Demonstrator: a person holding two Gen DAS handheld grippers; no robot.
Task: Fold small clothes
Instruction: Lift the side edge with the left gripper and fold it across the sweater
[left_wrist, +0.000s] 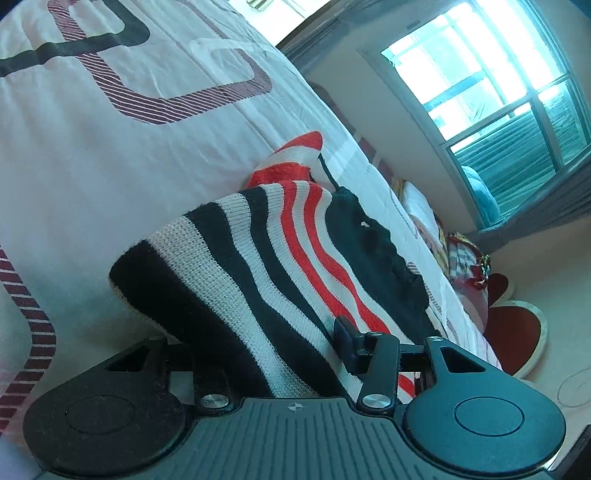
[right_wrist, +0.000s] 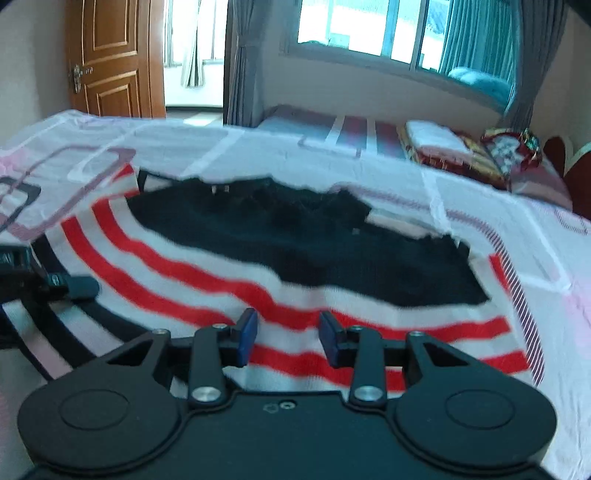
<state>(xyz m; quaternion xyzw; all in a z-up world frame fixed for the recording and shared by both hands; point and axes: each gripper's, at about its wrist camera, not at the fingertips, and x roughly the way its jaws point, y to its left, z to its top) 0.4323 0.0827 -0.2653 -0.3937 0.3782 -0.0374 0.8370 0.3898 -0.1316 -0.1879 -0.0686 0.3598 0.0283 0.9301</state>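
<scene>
A knitted sweater (left_wrist: 258, 258) with black, white and red stripes lies on the bed's white patterned sheet (left_wrist: 110, 166). My left gripper (left_wrist: 258, 332) is shut on its striped edge. The cloth rises and drapes over the left finger, hiding it, and only the right fingertip (left_wrist: 345, 332) shows. In the right wrist view the sweater (right_wrist: 295, 240) spreads flat, its black part towards the far side. My right gripper (right_wrist: 288, 332) sits low on the red and white stripes near the closer edge, narrowed onto the cloth between its blue pads (right_wrist: 247, 332). One finger of the left gripper (right_wrist: 74, 286) rests on the stripes at far left.
Folded blankets and pillows (right_wrist: 461, 151) are piled at the head of the bed on the right, before a red heart-shaped headboard (left_wrist: 517, 332). A window (right_wrist: 369, 26) with grey curtains stands beyond the bed, and a wooden door (right_wrist: 110, 55) at far left.
</scene>
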